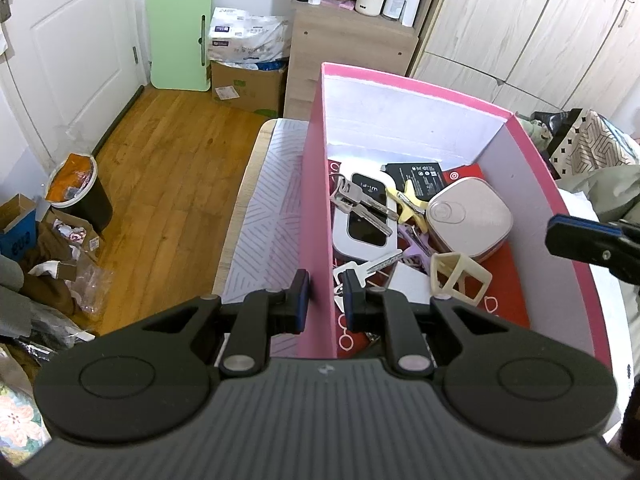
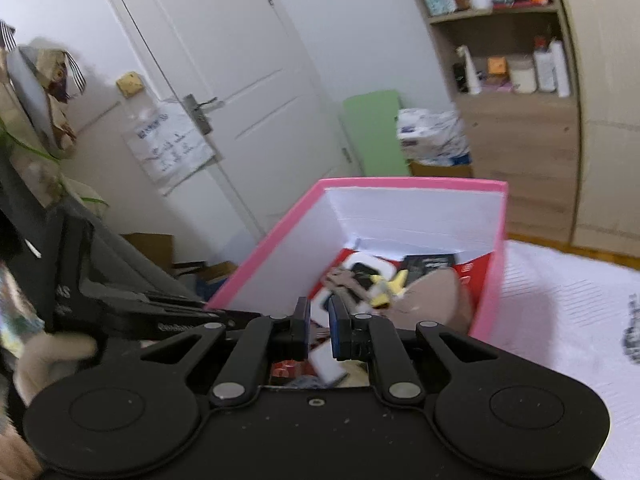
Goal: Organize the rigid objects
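I see the pink box (image 1: 316, 216) standing open on a white patterned cloth (image 1: 272, 216) that covers the table, with the things piled on its red floor: a white Wi-Fi device (image 1: 366, 216) with a bunch of keys (image 1: 352, 200) across it, a yellow star (image 1: 410, 200), a rounded beige case (image 1: 470, 220), a black pack (image 1: 420, 178) at the far wall and a cream wire-frame cube (image 1: 460, 276) nearest me. My left gripper (image 1: 325, 300) is clamped on the box's left wall, one pad outside and one inside. My right gripper (image 2: 319, 326) hangs over the box's near end with its jaws only a narrow gap apart and nothing pressed between them; that view is blurred. Around the table I have a wooden floor (image 1: 168, 184), a white door (image 1: 60, 48), a green board (image 1: 180, 36) leaning on the wall, a cardboard carton (image 1: 248, 84) and a shelf unit (image 1: 352, 40). Only the left view shows the bin (image 1: 84, 196) and floor clutter; only the right view shows the door handle (image 2: 198, 110) and the cloth's bare stretch right of the box.
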Demonstrator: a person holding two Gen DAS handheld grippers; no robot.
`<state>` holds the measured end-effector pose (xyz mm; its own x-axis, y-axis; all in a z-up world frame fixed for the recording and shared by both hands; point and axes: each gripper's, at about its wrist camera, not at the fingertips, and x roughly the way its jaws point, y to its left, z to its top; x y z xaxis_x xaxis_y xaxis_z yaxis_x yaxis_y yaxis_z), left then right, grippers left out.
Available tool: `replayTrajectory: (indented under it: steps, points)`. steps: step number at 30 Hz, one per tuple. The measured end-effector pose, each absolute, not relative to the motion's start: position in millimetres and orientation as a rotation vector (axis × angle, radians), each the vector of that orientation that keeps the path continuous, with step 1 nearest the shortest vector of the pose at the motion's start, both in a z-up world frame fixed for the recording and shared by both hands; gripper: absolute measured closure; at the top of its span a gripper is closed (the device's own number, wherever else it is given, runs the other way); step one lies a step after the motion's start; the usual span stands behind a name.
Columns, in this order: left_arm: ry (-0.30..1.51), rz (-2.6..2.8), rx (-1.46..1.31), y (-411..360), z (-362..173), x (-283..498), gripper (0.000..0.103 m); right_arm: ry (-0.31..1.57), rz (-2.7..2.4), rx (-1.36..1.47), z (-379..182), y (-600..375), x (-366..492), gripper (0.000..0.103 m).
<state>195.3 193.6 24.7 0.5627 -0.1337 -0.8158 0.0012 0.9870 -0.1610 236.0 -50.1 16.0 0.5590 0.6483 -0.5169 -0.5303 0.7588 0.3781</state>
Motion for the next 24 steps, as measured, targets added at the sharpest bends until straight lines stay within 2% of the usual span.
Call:
replayTrajectory:
  steps: [1,2,3,5,7,9,10,14,15,16,17,22,24]
  points:
    - [0.976,-0.078,-0.151,194,25,196,0.088,0.681,0.681,0.178,16,-51,235,0.082]
    - [0.984,-0.075,-0.167,195,26,196,0.084,0.678,0.663,0.172,16,-52,233,0.081]
    - [0.998,-0.075,-0.193,198,28,196,0.072,0.671,0.643,0.164,16,-53,232,0.077]
    - [1.012,-0.078,-0.247,201,32,194,0.059,0.662,0.611,0.148,15,-53,229,0.07]
    - [0.993,-0.081,-0.232,198,40,186,0.054,0.659,0.591,0.149,16,-56,224,0.055]
    - [0.976,-0.091,-0.222,194,50,176,0.038,0.659,0.583,0.152,18,-59,218,0.044]
    - [0.97,-0.094,-0.224,193,53,173,0.034,0.665,0.584,0.146,19,-59,215,0.038]
    - [0.906,-0.068,-0.2,183,67,152,0.02,0.689,0.563,0.141,21,-66,206,0.029]
    - [0.885,-0.046,-0.184,178,69,148,0.015,0.688,0.548,0.148,21,-69,204,0.021]
    - [0.878,-0.03,-0.167,172,69,145,0.015,0.686,0.527,0.159,20,-72,203,0.007]
    - [0.885,-0.024,-0.148,166,70,143,0.015,0.675,0.493,0.177,18,-76,201,0.003]
    - [0.849,-0.03,-0.076,140,77,128,0.015,0.732,0.26,0.203,17,-90,194,0.001]
    - [0.88,-0.062,-0.107,134,77,122,0.01,0.75,0.24,0.23,22,-100,188,0.001]
